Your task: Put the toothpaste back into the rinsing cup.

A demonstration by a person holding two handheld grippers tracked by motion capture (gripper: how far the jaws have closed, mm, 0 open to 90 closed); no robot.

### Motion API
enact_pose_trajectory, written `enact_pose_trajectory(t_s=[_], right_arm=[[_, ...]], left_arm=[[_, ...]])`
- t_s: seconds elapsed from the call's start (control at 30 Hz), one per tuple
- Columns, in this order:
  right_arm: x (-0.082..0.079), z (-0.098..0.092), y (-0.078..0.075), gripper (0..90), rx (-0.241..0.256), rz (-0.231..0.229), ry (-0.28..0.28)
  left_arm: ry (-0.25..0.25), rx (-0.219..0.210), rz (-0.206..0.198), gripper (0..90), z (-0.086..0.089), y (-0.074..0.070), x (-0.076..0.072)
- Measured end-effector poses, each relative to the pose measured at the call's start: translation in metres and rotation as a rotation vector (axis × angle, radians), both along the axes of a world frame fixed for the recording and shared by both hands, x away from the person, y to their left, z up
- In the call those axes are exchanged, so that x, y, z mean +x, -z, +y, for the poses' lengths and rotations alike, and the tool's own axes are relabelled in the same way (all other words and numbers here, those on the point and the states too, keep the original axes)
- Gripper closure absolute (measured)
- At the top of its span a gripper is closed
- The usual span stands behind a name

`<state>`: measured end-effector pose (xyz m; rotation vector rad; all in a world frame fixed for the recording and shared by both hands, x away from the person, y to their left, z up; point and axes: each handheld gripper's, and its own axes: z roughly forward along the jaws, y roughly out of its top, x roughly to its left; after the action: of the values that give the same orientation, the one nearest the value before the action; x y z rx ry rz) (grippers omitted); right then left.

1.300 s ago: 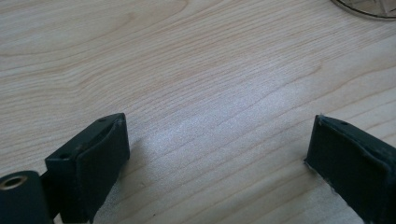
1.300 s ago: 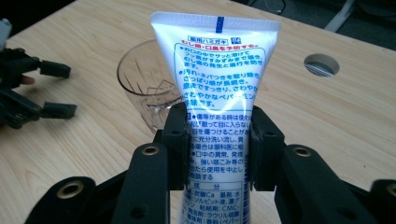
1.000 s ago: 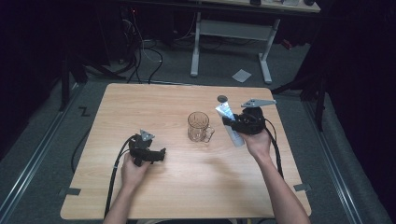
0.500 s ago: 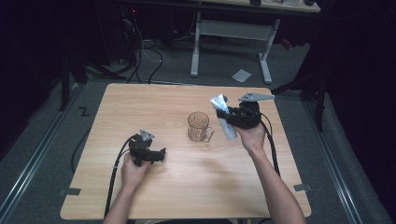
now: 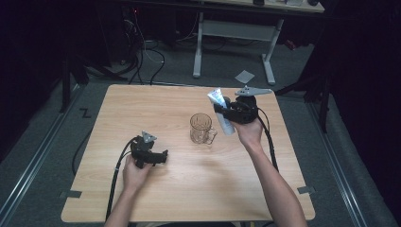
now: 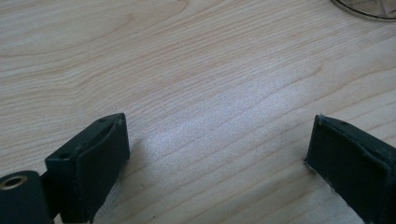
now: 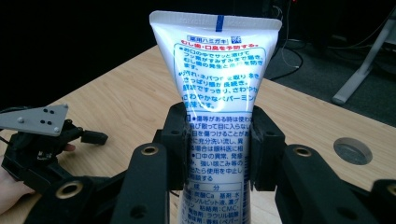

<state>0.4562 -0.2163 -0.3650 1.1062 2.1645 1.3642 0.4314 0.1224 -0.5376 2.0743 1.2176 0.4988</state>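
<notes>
Print on tube [image 7: 217, 107], clamped by right hand-held gripper [image 7: 218, 144], looks blurred from above.

The table [image 5: 189, 189] is pale wood with a fine grain and a smooth, faintly shiny finish. The tube [image 7: 217, 93] looks like glossy white plastic, printed in blue and red, with a flat crimped end. The mug [image 5: 202, 128] is clear glass with a patterned wall. The right gripper [image 7: 218, 154] and left gripper [image 6: 219, 163] are matt black plastic; the left one's pads [image 6: 100, 158] look slightly rough.
</notes>
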Motion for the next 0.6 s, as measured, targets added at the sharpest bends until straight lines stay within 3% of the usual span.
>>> enact_pose_trajectory(t_s=[0.27, 0.47, 0.6], right_arm=[[0.009, 0.006, -0.003, 65.0, 0.02, 0.01, -0.003], [0.015, 0.007, -0.002, 64.9, 0.032, 0.004, 0.04], [0.021, 0.008, 0.002, 64.8, 0.028, 0.027, 0.049]], left_arm=[[-0.001, -0.001, 0.0, 6.1, 0.0, 0.0, 0.0], [0.001, -0.003, 0.002, 6.1, 0.0, 0.0, 0.0], [0.001, -0.006, 0.001, 6.7, 0.001, 0.0, 0.0]])
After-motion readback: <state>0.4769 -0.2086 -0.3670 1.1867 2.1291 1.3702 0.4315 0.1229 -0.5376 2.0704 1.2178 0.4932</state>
